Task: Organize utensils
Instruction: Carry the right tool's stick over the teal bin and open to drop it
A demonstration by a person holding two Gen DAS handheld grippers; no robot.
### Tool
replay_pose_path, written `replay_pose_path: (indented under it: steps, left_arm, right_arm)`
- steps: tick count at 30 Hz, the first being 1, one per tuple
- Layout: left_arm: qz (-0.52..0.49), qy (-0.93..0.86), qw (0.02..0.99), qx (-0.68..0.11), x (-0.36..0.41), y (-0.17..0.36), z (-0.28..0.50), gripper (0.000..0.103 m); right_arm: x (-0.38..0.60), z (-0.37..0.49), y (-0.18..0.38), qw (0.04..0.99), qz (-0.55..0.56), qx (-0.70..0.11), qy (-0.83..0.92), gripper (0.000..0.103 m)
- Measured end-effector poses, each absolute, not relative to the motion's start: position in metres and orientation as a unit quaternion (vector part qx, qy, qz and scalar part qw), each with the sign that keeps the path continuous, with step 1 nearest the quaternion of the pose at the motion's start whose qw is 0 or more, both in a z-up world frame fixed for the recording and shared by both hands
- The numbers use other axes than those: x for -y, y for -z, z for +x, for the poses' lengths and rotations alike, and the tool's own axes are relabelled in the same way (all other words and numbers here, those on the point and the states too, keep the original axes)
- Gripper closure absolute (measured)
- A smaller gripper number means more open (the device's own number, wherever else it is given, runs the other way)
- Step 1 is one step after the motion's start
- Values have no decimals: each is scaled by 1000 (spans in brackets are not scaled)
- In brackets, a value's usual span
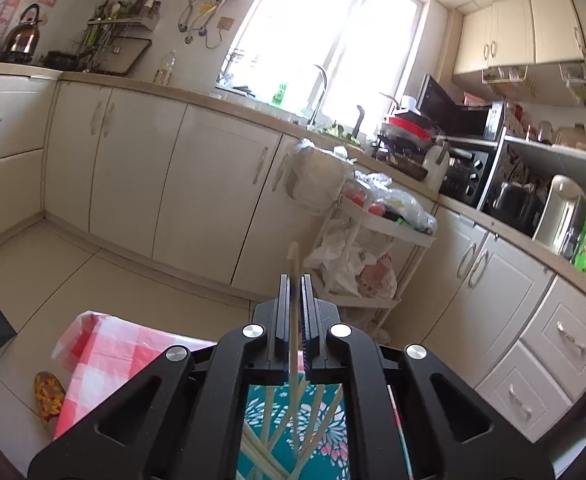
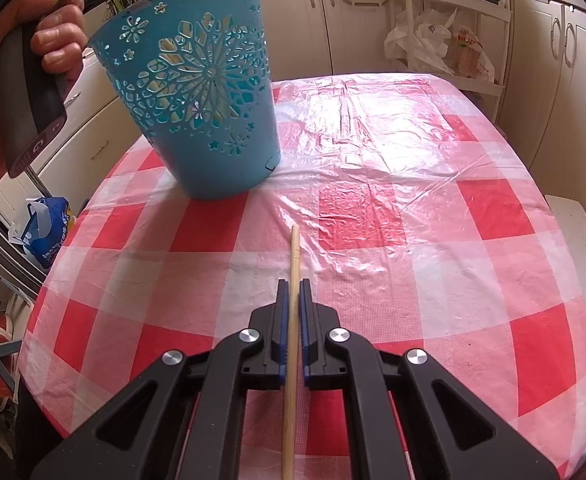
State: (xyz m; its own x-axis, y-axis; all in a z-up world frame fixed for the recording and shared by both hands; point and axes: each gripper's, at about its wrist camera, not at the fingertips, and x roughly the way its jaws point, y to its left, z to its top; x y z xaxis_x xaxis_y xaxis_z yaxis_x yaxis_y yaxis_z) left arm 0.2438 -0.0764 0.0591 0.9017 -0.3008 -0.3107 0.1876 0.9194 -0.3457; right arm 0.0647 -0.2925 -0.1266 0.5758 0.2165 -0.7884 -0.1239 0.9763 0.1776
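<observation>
**Both grippers clamped on chopsticks**

Left gripper [image 1: 294, 280] grips a chopstick [image 1: 293, 264] above the teal basket [image 1: 261, 412]. Right gripper [image 2: 293, 284] grips another chopstick [image 2: 294, 252] over the checked tablecloth [image 2: 413, 200]; basket [image 2: 201, 92] stands ahead-left, trolley [image 2: 449, 4] beyond

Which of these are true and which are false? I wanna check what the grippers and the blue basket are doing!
1. The right gripper grips a wooden chopstick. True.
2. The blue basket lies flat on its side. False: it stands on the table, tilted.
3. The tablecloth is green with stripes. False: it is red and white checks.
4. The left gripper also grips a chopstick. True.
5. The basket is empty. False: light wooden sticks show through its cut-out holes.
</observation>
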Motion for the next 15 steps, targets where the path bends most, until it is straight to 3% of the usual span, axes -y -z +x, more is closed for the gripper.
replay_pose_path:
  steps: [8,11,13,15]
  left_arm:
    - [-150,132,956,-213,46,-49,204,96]
    - [-159,126,953,-225,21,-35,173,85]
    - [-167,119,950,-236,7,-21,155,72]
    - [-173,112,943,-259,-8,0,137,67]
  right_arm:
    - [313,67,128,878,121,-450,-108,97]
    - [324,63,124,877,161,-438,-117,97]
    - [329,59,117,880,178,-423,-122,97]
    - [332,55,109,882,195,-407,-133,97]
